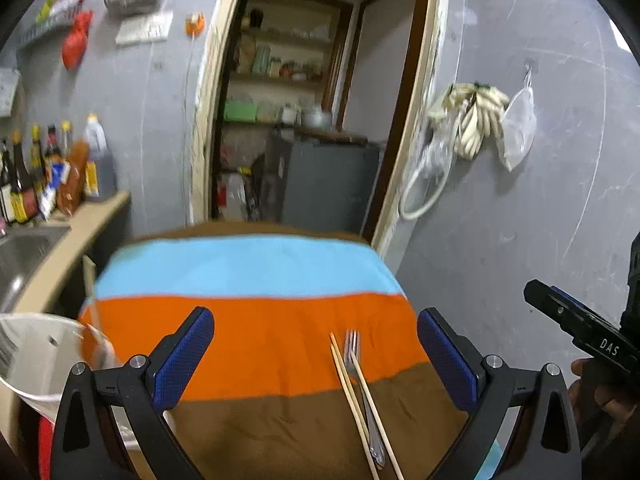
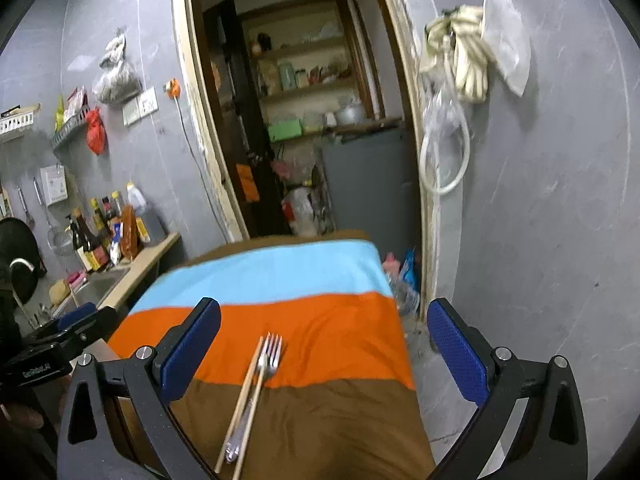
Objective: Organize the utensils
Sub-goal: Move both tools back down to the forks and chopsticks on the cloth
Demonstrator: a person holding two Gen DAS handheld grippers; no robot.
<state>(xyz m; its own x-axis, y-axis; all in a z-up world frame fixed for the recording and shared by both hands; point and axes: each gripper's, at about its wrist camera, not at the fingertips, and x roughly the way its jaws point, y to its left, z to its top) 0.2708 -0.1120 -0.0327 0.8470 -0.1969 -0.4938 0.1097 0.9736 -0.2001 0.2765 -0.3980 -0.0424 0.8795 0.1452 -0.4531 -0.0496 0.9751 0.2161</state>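
A metal fork (image 1: pixel 354 354) and a pair of wooden chopsticks (image 1: pixel 362 408) lie together on a table covered by a blue, orange and brown striped cloth (image 1: pixel 248 320). In the right wrist view the fork (image 2: pixel 269 354) and the chopsticks (image 2: pixel 244 408) lie between my fingers. My left gripper (image 1: pixel 316 336) is open and empty above the cloth, with the utensils towards its right finger. My right gripper (image 2: pixel 324 328) is open and empty above the same cloth. A white container (image 1: pixel 36 356) stands at the table's left edge.
A counter with a sink (image 1: pixel 24 252) and several sauce bottles (image 1: pixel 52 172) is at the left. An open doorway (image 1: pixel 304 100) to a storeroom lies behind the table. The right gripper (image 1: pixel 580 332) shows at the right of the left wrist view. A hose and bags (image 2: pixel 460 64) hang on the right wall.
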